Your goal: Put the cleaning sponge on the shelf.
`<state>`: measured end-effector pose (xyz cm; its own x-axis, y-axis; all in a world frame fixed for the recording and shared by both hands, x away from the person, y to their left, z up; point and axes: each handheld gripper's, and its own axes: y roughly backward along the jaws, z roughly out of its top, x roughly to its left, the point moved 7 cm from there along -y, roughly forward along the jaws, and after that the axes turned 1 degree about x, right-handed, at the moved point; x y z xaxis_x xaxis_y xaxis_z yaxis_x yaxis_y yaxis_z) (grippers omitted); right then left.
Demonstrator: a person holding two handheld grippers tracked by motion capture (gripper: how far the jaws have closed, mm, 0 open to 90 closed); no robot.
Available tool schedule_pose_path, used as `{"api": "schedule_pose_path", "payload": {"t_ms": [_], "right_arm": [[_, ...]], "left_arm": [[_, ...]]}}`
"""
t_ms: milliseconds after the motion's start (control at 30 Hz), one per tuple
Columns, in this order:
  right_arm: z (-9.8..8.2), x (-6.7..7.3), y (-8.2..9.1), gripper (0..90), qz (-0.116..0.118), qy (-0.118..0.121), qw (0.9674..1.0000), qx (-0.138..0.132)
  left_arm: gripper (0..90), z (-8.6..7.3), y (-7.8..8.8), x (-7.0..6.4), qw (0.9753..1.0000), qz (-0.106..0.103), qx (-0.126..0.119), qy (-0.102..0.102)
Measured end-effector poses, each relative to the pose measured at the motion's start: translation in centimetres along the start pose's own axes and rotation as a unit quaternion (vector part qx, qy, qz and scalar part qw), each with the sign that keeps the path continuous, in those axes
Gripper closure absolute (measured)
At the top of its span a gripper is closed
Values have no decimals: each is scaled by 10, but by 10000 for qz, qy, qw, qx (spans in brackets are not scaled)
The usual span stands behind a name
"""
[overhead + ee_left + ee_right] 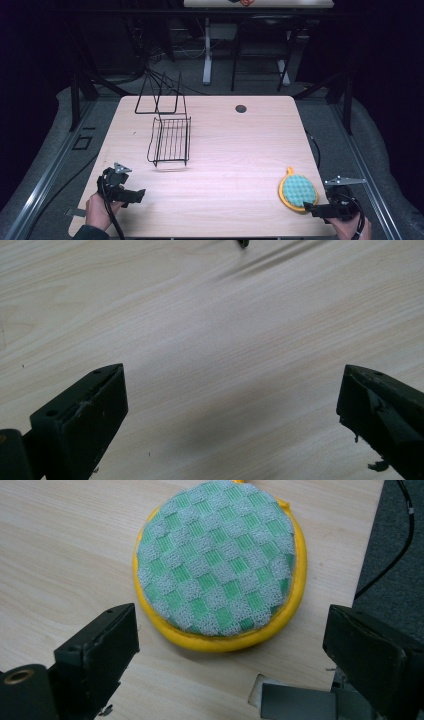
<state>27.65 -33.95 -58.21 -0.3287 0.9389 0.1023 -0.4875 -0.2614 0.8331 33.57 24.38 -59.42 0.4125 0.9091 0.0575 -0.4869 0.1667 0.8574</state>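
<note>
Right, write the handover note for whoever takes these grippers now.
Left gripper: open, nothing between its jaws, over bare table at the near left.
Right gripper: open, aimed at the round yellow sponge with the green checked top, not touching it.
Sponge lies flat near the table's right edge. Wire rack stands apart, left of centre.
Done: nothing gripped yet. Left: probably close on the sponge and carry it on.

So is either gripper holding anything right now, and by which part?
Nothing is held. The right gripper is open just short of the sponge; the left gripper is open over bare table.
</note>
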Motion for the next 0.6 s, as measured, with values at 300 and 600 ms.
{"api": "schedule_pose_path", "payload": {"t_ms": [300,600], "right_arm": [[5,1,-2,68,7,29,10000,-24],[13,-2,-7,49,-10,99,9999,-44]], "left_arm": [[2,1,-1,-2,10000,-6,-1,-37],[2,1,-1,-3,10000,-21,3,-70]]}}
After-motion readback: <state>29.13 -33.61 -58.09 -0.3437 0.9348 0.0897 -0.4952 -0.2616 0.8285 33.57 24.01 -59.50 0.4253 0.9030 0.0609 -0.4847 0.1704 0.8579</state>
